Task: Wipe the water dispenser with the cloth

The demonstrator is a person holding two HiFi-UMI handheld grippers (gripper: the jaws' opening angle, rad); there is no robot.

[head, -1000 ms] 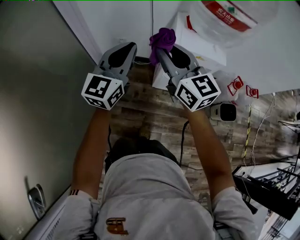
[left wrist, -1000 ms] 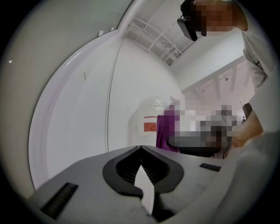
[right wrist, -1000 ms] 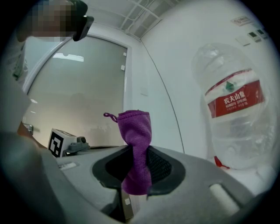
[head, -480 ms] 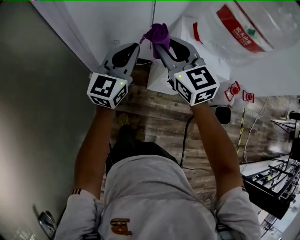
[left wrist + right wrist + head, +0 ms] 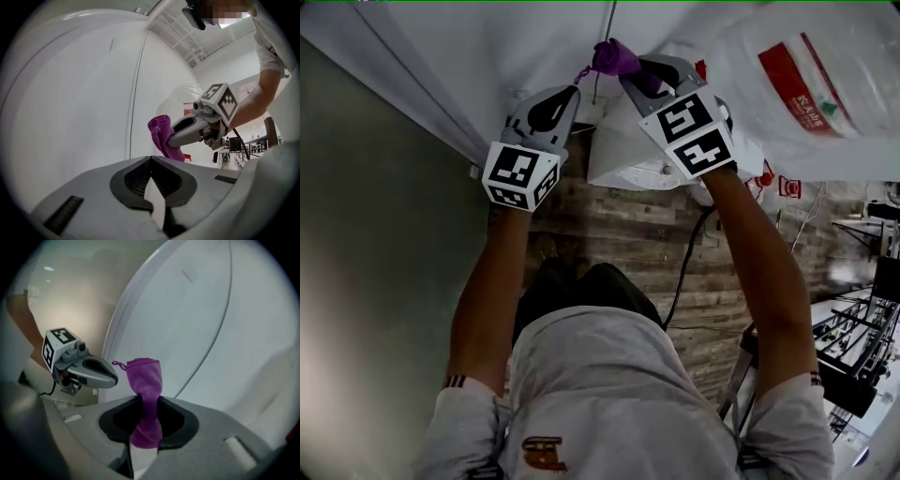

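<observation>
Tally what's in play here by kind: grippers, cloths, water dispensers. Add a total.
Grippers: 2 (left gripper, right gripper)
Purple cloth: 1
Water dispenser: 1
Total: 4

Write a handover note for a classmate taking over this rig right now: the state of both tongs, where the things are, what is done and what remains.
Left tongs: shut and empty, held beside the right pair.
Right tongs: shut on the purple cloth, which sticks up past the tips.
Water dispenser: white, with a bottle on top, just ahead of both tongs.
Done: cloth gripped and up at the dispenser; whether it touches cannot be told.
Left: wipe the dispenser's surfaces.
</observation>
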